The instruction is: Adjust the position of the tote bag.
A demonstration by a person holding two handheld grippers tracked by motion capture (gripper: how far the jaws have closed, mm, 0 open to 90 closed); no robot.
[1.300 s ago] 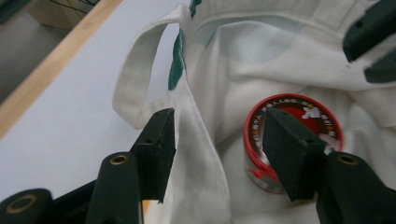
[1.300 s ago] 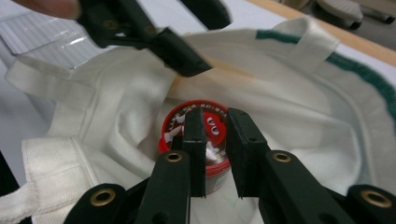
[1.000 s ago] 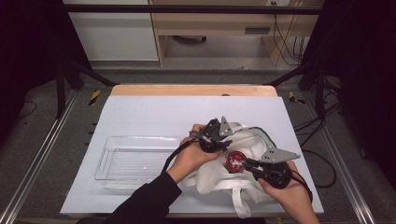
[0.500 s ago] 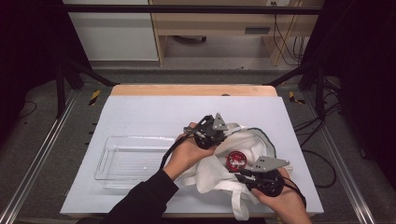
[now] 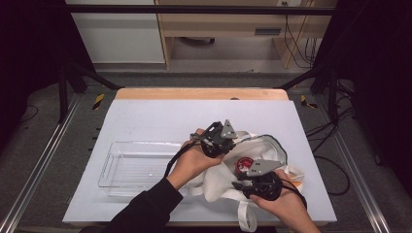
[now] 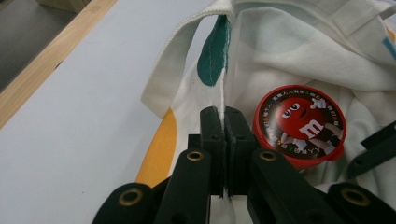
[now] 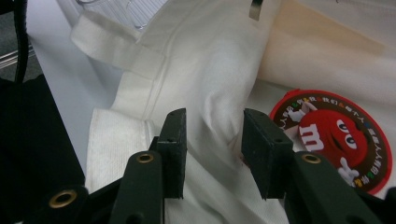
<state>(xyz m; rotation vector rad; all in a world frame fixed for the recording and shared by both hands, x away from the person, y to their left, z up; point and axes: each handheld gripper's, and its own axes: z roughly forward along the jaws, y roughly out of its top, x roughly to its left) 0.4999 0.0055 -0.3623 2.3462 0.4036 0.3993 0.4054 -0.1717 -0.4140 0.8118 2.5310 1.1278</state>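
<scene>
The bag's (image 5: 252,160) rim is clamped by the left gripper (image 6: 223,123) to hold the mouth open, exposing the red tin (image 5: 243,165) inside; the right gripper's (image 7: 214,140) jaws, just opening, straddle loose cloth unpinched.

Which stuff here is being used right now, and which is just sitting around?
Being used:
- white cloth bag, its edge pinched by the left tongs
- red candy tin inside the bag
- right tongs, open at the bag's cloth

Just sitting:
- clear plastic tray
</scene>
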